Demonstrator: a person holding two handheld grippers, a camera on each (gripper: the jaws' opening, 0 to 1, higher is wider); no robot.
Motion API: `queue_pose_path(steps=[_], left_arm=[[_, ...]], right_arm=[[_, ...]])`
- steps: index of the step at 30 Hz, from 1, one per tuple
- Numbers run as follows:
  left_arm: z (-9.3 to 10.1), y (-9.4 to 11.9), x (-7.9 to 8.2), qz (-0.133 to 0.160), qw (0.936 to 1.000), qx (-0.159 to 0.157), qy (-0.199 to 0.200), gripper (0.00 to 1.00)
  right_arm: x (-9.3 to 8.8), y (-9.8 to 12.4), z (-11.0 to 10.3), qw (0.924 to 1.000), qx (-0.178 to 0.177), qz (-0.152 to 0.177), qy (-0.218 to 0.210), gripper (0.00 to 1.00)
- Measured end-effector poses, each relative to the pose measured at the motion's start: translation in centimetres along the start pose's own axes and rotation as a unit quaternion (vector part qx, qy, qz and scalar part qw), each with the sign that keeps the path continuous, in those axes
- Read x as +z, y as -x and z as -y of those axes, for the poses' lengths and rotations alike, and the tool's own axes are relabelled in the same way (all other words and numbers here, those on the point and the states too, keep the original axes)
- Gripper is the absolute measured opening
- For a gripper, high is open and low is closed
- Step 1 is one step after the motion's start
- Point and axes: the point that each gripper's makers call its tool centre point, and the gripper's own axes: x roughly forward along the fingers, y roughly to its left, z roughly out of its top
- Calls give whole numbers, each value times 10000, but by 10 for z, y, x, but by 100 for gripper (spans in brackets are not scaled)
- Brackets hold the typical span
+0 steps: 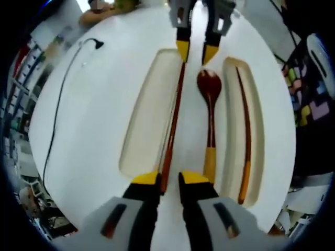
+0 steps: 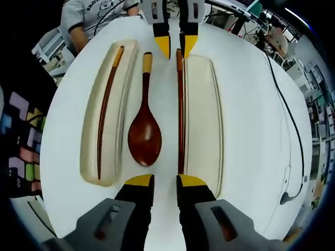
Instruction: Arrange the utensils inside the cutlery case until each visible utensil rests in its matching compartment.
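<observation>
Two cream case halves lie side by side on the white table (image 2: pixel 246 104), long axes parallel, with a bare strip of table between them. One half (image 2: pixel 107 115) already holds a chopstick (image 2: pixel 106 110) lying lengthwise in its hollow. The wooden spoon (image 2: pixel 145 133) lies loose on the table strip, bowl toward the right gripper, not in any compartment.

The second chopstick (image 2: pixel 180 110) runs along the inner edge of the other half (image 2: pixel 204 120); whether it rests on the rim or just beside it cannot be told. In the left gripper view the same chopstick (image 1: pixel 172 120) slants along the tray's (image 1: pixel 149 112) inner edge.

The grippers face each other from opposite ends of this chopstick, likely so that both ends can be lifted level. The left gripper (image 1: pixel 168 180) has its jaws parted, with the near end of the stick between them, not yet pinched. The right gripper (image 2: pixel 159 183) is likewise parted; the stick's end lies just ahead of its right jaw rather than centred.
</observation>
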Motion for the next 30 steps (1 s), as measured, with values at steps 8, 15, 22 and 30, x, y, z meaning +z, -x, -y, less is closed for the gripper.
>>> queue_pose_path(steps=[8,15,22,30], left_arm=[[1,-4,-2,-54,9999,-112,-23,14],[9,-5,-1,-101,9987,-288,-397,7],[11,-5,0,-259,9952,-338,-885,6],[11,-6,0,-244,9962,-392,-735,6]], right_arm=[[1,1,4,10000,-51,-4,26,16],[5,2,12,9998,-165,43,76,16],[8,3,17,9997,-210,31,124,17],[9,-1,17,9999,-104,-7,112,16]])
